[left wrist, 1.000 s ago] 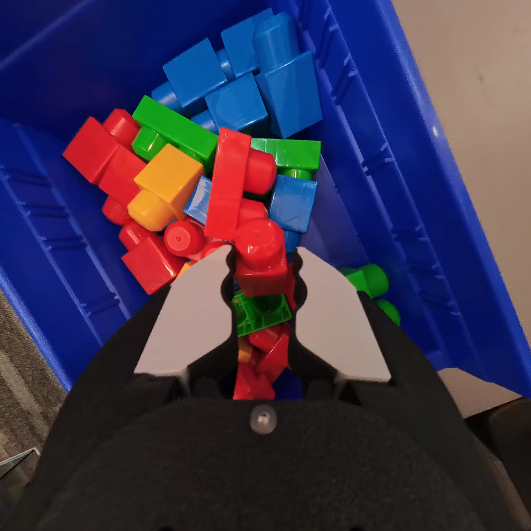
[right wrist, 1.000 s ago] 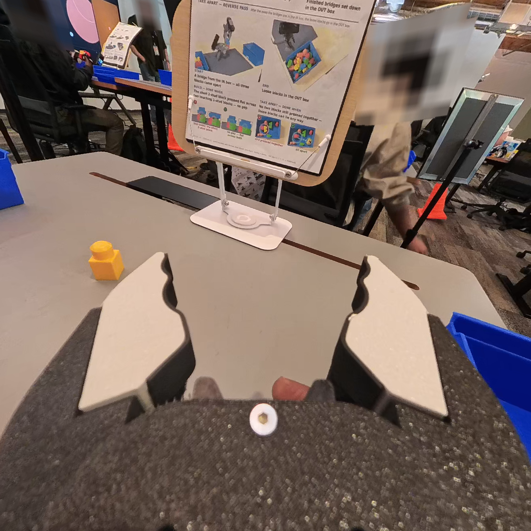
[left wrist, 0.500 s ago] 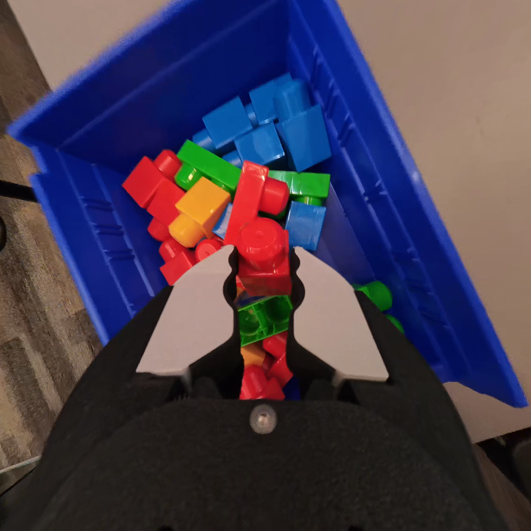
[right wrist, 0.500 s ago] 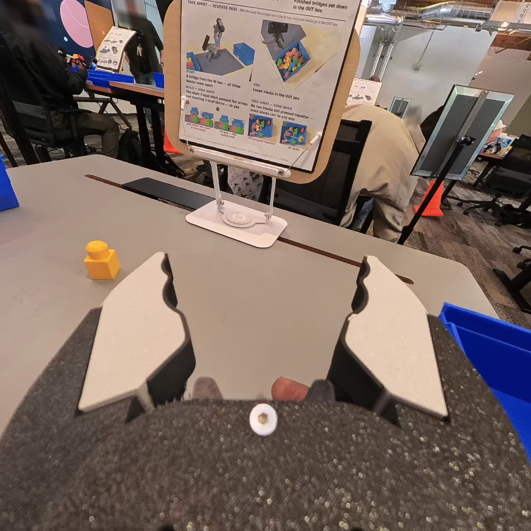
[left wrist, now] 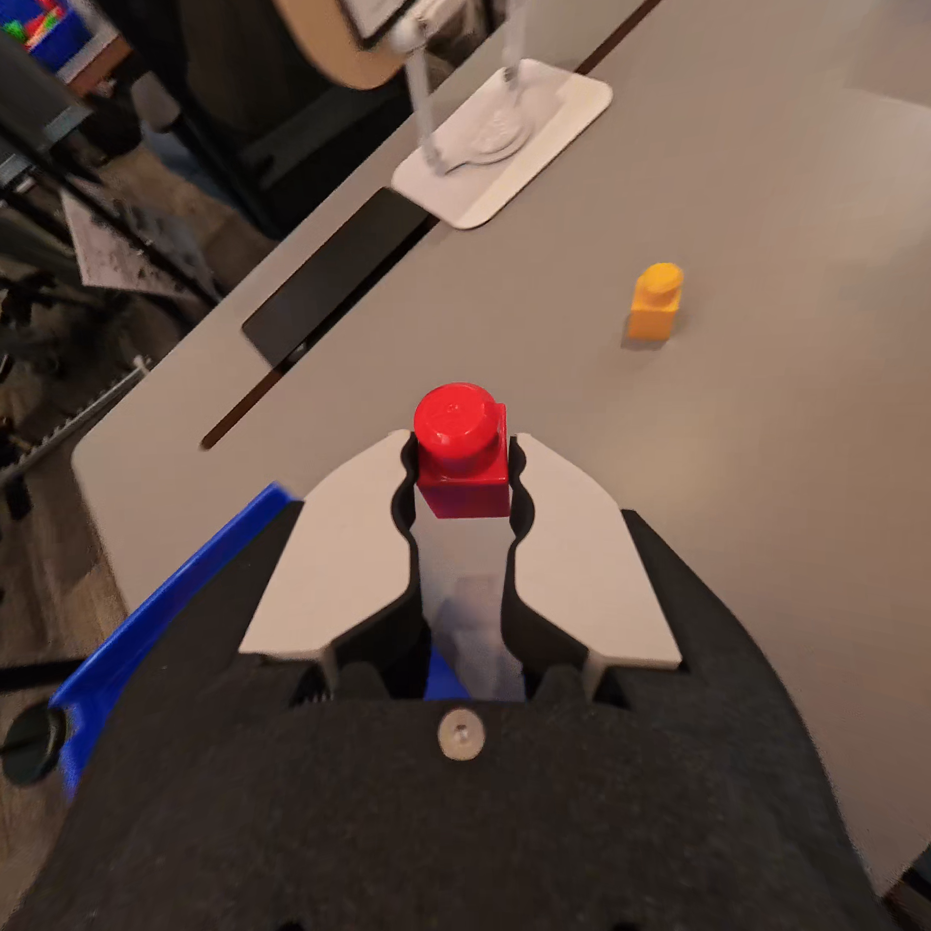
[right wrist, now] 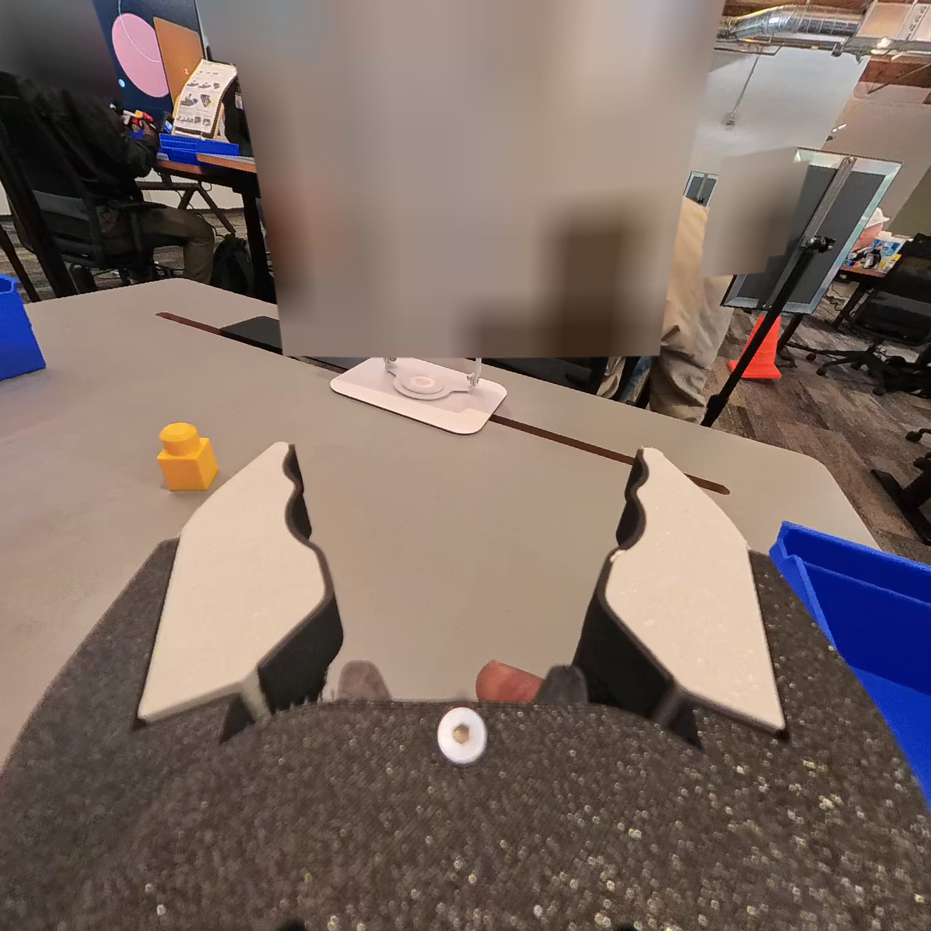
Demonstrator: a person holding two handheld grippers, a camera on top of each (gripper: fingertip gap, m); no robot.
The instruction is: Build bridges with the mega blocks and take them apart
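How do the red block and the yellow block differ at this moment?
The red block is clamped between the left gripper's fingers above the table; the yellow block stands free on it, ungripped. Red sits near the table's blue-bin end; yellow lies farther in, nearer the white stand base. Both are single-stud blocks, studs up.

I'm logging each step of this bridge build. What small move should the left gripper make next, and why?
Probably carry the red block over and set it upright beside the yellow block: the left gripper grips it above the table, and the yellow one stands alone.
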